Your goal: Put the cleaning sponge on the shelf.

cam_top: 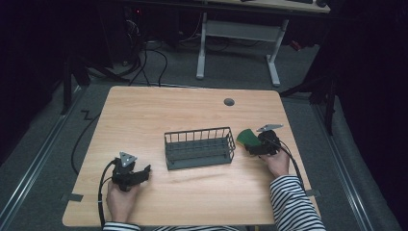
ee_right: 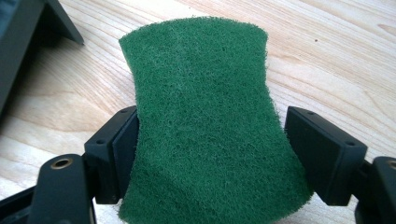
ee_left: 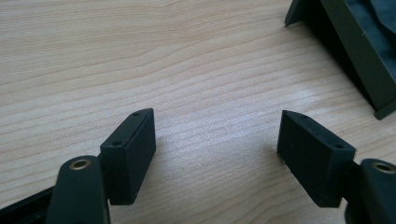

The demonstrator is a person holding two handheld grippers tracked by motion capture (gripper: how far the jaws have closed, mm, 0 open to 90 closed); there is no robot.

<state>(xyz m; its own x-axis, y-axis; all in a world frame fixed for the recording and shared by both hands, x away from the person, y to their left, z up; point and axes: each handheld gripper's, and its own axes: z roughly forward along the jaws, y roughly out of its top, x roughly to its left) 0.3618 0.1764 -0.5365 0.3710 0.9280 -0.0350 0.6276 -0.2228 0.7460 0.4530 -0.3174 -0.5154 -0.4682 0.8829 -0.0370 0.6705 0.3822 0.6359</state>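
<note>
Green and fibrous, the scouring pad [ee_right: 205,121] looks light, soft and easily bent, so it should take a firm squeeze without harm and is unlikely to slip, its rough nap giving the fingers [ee_right: 119,149] plenty to bite on. Its waisted middle, where the two long edges curve inward, seems the natural place to take hold, and that is where the right gripper [ee_right: 210,156] has it, its fingers pressed against both sides so the pad bows slightly between them. In the high view the pad [cam_top: 247,137] is held just above the counter [cam_top: 144,115], close beside the right end of the dark wire basket [cam_top: 199,147]. The left gripper [ee_left: 217,144] rests low over bare wood near the basket's corner, its fingers spread wide with nothing between them.
</note>
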